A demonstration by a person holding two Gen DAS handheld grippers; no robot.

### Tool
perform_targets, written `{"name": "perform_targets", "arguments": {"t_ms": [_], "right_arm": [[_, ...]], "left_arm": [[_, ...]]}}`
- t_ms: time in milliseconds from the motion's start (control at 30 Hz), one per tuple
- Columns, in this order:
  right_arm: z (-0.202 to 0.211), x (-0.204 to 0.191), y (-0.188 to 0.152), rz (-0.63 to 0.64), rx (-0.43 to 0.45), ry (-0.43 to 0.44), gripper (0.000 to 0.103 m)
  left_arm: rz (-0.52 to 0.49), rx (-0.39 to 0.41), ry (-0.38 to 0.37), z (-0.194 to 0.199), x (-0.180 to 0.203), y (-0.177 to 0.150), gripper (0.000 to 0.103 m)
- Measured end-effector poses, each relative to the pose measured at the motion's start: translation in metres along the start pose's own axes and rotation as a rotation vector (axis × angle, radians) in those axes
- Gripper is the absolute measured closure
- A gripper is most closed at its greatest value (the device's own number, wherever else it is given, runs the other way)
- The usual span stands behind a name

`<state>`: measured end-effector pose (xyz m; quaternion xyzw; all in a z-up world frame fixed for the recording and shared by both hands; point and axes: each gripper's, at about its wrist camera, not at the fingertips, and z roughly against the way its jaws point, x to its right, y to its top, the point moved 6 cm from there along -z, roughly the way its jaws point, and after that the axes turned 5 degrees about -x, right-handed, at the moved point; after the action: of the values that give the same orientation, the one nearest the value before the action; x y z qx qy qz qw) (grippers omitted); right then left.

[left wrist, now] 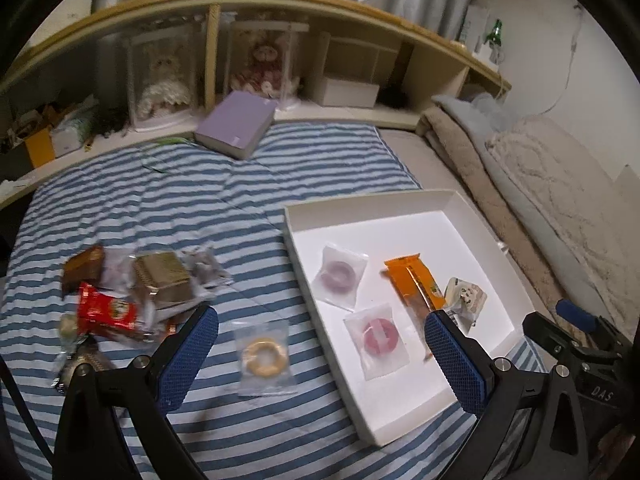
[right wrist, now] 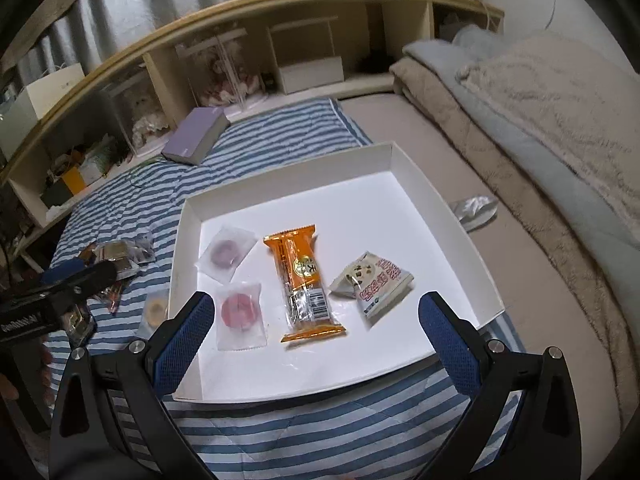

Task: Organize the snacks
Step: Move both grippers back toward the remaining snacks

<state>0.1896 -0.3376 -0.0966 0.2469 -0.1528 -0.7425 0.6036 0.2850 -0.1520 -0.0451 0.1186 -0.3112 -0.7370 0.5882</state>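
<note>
White box holds four wrapped snacks; others lie outside.

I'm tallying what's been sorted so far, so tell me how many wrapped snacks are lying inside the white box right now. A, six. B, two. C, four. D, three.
C: the white box holds four: a purple ring candy, a pink ring candy, an orange bar and a white triangular packet; the yellow ring candy lies outside on the striped blanket.
</note>
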Motion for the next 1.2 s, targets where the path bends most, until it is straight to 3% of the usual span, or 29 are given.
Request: {"name": "perform_targets", "arguments": {"t_ms": [333,667,900,1067,1200], "right_arm": [[0.015,-0.033,0.006,0.017,0.059,0.048,0.0],[0.004,-0.091,-0.004,0.078,0.069,0.092,0.0],[-0.003,-0.129,-0.011,0.113,0.096,0.11,0.0],[-0.025,-0.16,-0.025,0.168,0.052,0.074,0.0],[-0.044,-0.182,-0.034,0.197,0.011,0.1,0.002]], "left_arm": [[0.042,0.06,0.055,0.067,-0.05,-0.025,0.0],[0.167,0.09,0.131,0.113,-0.112,-0.069,0.0],[0.288,0.084,0.144,0.122,-0.155,-0.089,0.0],[0.42,0.057,0.147,0.111,-0.184,-0.1,0.0],[0.533,0.023,0.118,0.093,-0.204,-0.107,0.0]]}}
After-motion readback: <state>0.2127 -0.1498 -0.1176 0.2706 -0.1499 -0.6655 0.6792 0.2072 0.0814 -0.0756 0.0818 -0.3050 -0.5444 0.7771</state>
